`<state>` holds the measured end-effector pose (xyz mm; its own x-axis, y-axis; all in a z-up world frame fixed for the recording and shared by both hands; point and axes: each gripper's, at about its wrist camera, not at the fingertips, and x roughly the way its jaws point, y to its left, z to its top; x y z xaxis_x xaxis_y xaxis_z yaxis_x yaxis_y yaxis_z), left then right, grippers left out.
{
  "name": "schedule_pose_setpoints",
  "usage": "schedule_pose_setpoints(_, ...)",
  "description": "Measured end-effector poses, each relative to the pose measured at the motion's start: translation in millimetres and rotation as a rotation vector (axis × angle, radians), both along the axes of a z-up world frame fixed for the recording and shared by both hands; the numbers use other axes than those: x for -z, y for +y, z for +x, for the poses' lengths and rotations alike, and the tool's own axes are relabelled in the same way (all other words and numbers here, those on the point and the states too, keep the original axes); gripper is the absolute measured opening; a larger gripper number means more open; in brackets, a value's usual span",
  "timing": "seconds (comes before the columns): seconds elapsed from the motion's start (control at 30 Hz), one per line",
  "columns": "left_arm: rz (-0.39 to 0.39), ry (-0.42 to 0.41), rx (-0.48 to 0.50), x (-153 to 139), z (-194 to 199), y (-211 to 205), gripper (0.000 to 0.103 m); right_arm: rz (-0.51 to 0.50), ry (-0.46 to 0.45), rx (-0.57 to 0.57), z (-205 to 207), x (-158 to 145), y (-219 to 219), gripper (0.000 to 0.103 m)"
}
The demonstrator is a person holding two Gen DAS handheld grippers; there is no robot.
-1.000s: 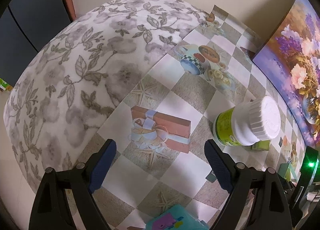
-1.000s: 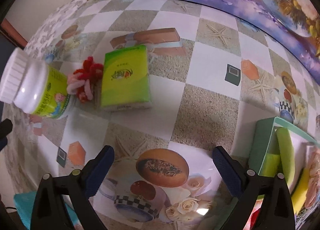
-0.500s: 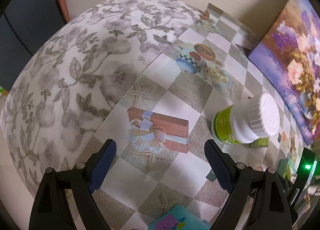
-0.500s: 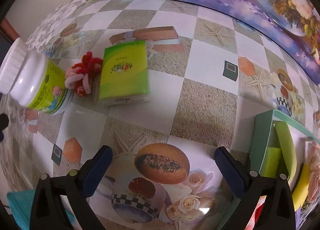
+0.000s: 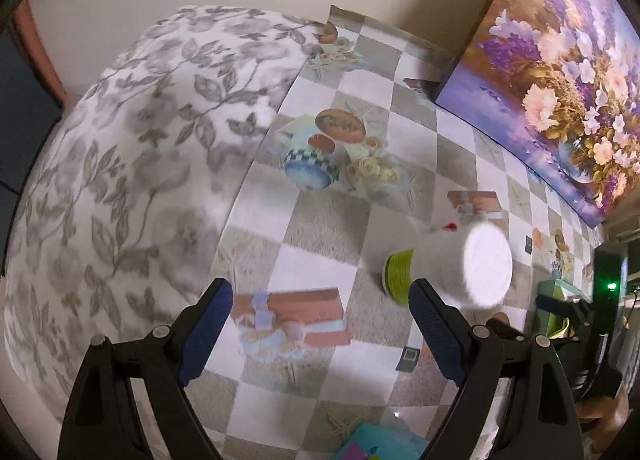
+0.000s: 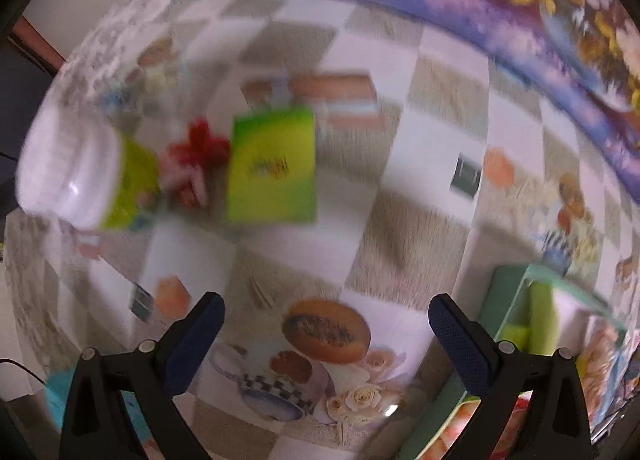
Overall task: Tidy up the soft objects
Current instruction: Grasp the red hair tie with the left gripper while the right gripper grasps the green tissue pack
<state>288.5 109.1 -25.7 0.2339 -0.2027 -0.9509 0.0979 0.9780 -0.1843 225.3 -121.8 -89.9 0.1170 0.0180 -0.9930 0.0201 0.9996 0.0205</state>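
A green tissue pack [image 6: 272, 166] lies flat on the checkered tablecloth [image 6: 420, 180], with a red and pink fuzzy toy [image 6: 196, 164] at its left. A white-capped green bottle [image 6: 80, 176] stands left of the toy; the left wrist view shows this bottle [image 5: 452, 266] too. A green box [image 6: 508, 300] at the right holds green and yellow sponges [image 6: 540, 320]. My right gripper [image 6: 324, 340] hangs open over the cloth, nearer than the pack, nothing between its fingers. My left gripper [image 5: 320, 328] is open and holds nothing, with the bottle just beyond its right finger.
A floral painting [image 5: 560, 72] leans along the table's far side. A grey leaf-print cloth [image 5: 132, 164] covers the table's left part. A teal item [image 5: 380, 444] lies near the bottom edge in the left wrist view. The other gripper's dark body [image 5: 600, 300] shows at right.
The left gripper swung and rolled, so the bottle and painting slid toward the middle of its view. The right view shifted slightly and blurred. Both jaws kept their width.
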Motion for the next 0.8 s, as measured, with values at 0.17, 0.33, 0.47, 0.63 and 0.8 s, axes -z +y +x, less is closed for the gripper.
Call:
schedule_pose_setpoints(0.17, -0.023, 0.070, 0.051, 0, 26, -10, 0.090, -0.010, -0.030, 0.012, 20, -13, 8, 0.103)
schedule_pose_setpoints(0.33, -0.060, 0.141, 0.067, 7, 43, -24, 0.090, 0.041, -0.045, 0.031, 33, -7, 13, 0.101)
schedule_pose_setpoints(0.47, -0.052, 0.158, 0.071, 10, 52, -32, 0.090, 0.054, -0.031, 0.025, 41, 6, 15, 0.087)
schedule_pose_setpoints(0.63, -0.053, 0.173, 0.072, 10, 62, -42, 0.090, 0.061, -0.031, 0.019, 55, 10, 15, 0.077)
schedule_pose_setpoints(0.8, -0.042, 0.179, 0.108, 4, 71, -62, 0.090, 0.105, -0.038, 0.007, 60, 14, 14, 0.052)
